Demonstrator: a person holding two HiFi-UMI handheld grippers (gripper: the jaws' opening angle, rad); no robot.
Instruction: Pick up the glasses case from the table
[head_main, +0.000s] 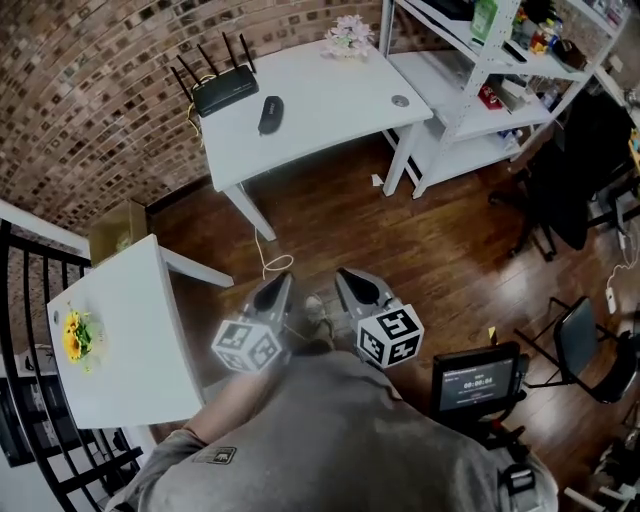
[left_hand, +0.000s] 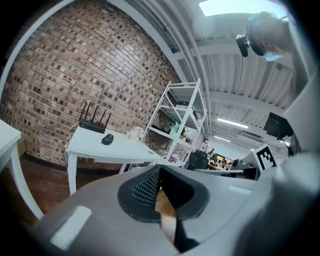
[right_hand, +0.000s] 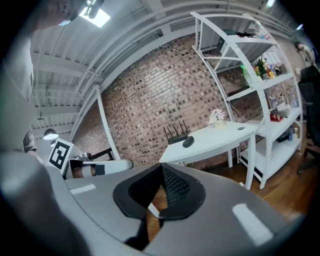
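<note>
Case (head_main: 270, 113) lies well beyond left claw (head_main: 277, 284), right claw (head_main: 349, 279).

Tables, white: two, a far table (head_main: 320, 100) and a near table (head_main: 120, 330).

On the far table:
- one router (head_main: 224, 90) at the back left corner, four antennas
- one glasses case (head_main: 270, 113) just beside it
- one pale flower bunch (head_main: 349, 35) at the back edge
- one small round disc (head_main: 400, 101) near the right edge

On the near table: one yellow flower bunch (head_main: 73, 337) at the left edge.

Shelf unit (head_main: 470, 70): one. Cardboard box (head_main: 118, 230): one.

Chairs, dark: two, a larger chair (head_main: 565, 190) and a smaller chair (head_main: 580, 340).

Grippers: two, a left gripper (head_main: 272, 293) and a right gripper (head_main: 358, 288).
</note>
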